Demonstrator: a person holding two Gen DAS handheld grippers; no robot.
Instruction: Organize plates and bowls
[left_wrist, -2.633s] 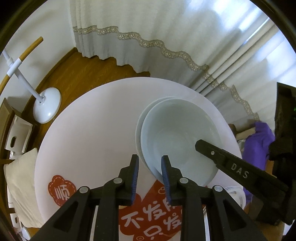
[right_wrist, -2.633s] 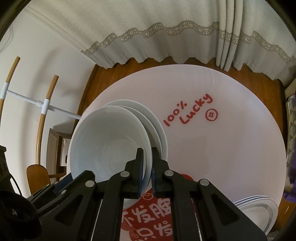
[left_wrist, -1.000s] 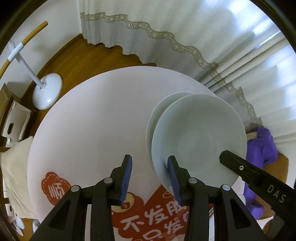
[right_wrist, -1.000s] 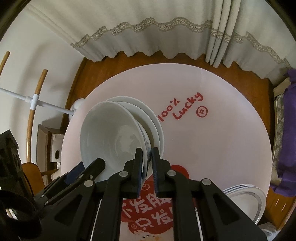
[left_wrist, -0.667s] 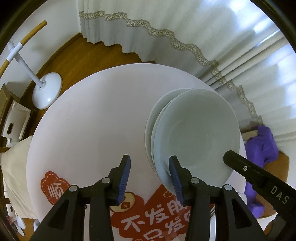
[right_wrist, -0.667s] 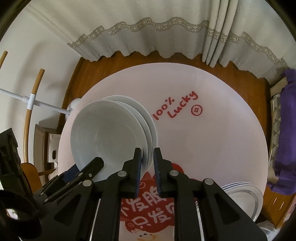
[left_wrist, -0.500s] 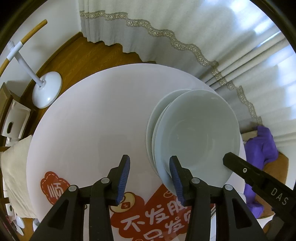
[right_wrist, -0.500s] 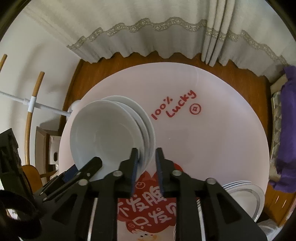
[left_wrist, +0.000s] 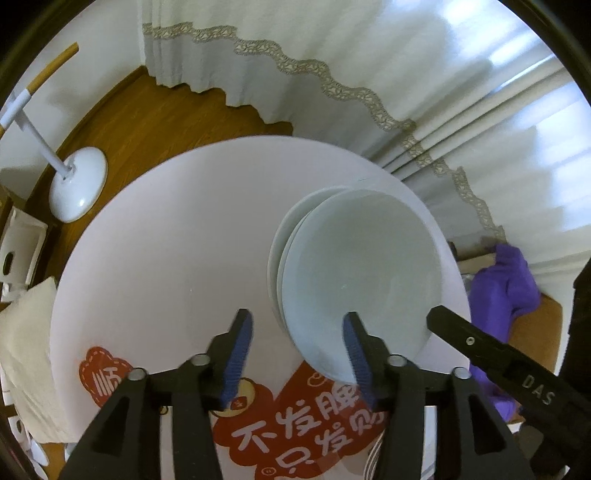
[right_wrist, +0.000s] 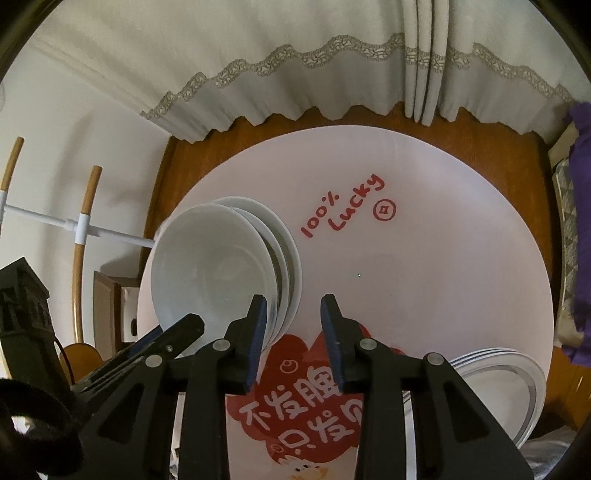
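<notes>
A white bowl (left_wrist: 358, 277) sits nested on top of a short stack of white dishes (right_wrist: 286, 254) on the round pale pink table (left_wrist: 166, 240). My left gripper (left_wrist: 297, 328) straddles the bowl's near rim. Its jaws are opening and the blue pads stand apart from the rim. In the right wrist view the same bowl (right_wrist: 210, 266) lies at the left. My right gripper (right_wrist: 293, 304) straddles the stack's rim there, jaws opening, with no pad pressing on it. Each view shows a black finger of the other gripper beside the bowl.
A second stack of rimmed white plates (right_wrist: 498, 384) stands at the table's near right edge. Red print covers the table's near side (right_wrist: 306, 398). Off the table are a white stand base (left_wrist: 77, 184), a cream cushion (left_wrist: 26, 350), a purple cloth (left_wrist: 506, 280) and curtains.
The right jaws, earlier shut on the tilted bowl's rim, have spread off it. The left jaws have widened too. The bowl has settled level onto the stack.
</notes>
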